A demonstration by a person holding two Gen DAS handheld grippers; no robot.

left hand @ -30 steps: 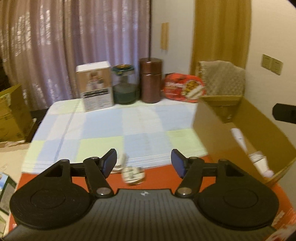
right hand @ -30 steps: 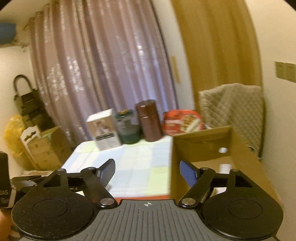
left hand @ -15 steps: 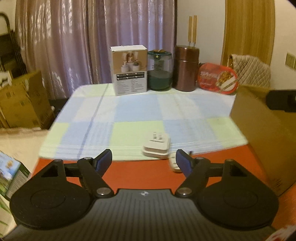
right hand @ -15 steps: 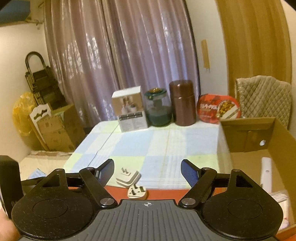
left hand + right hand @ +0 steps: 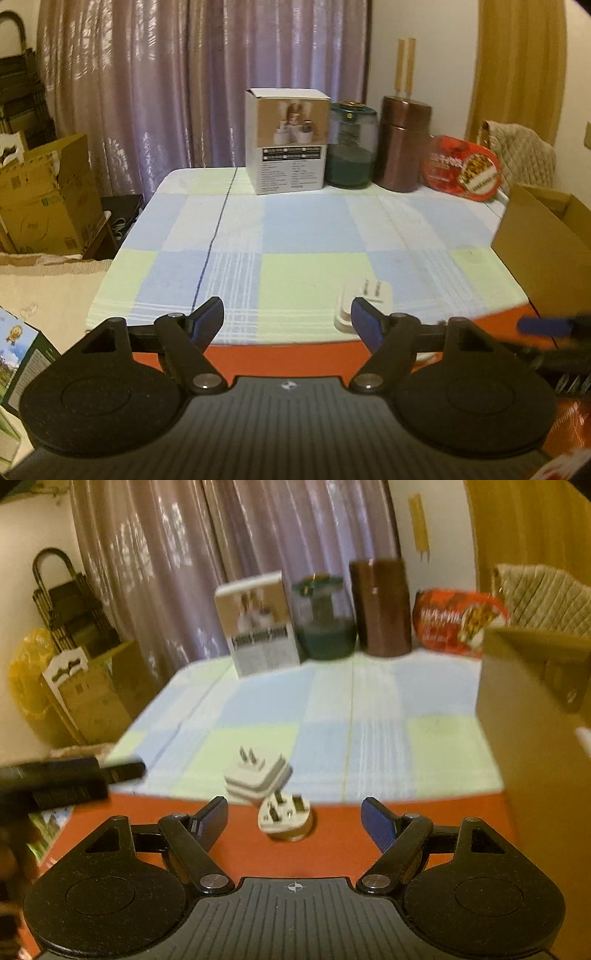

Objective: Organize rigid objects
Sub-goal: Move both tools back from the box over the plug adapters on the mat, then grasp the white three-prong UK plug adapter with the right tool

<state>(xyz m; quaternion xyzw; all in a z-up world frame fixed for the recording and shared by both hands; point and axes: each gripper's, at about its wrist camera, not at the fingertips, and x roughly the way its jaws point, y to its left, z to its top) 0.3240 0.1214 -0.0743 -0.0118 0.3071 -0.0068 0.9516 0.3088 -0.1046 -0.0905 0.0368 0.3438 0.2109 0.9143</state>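
A white square plug adapter lies prongs-up at the near edge of the checked cloth; it also shows in the left wrist view. A round white three-pin plug lies on the red tabletop just in front of it. My right gripper is open and empty, low, with the round plug between its fingers. My left gripper is open and empty, left of the adapter. An open cardboard box stands at the right.
At the table's back stand a white carton, a green glass jar, a brown canister and a red tin. Cardboard boxes sit on the floor to the left. The left gripper shows as a dark blur.
Both grippers have swung left, away from the cardboard box. The right one has dropped low toward the two plugs. Both stay open.
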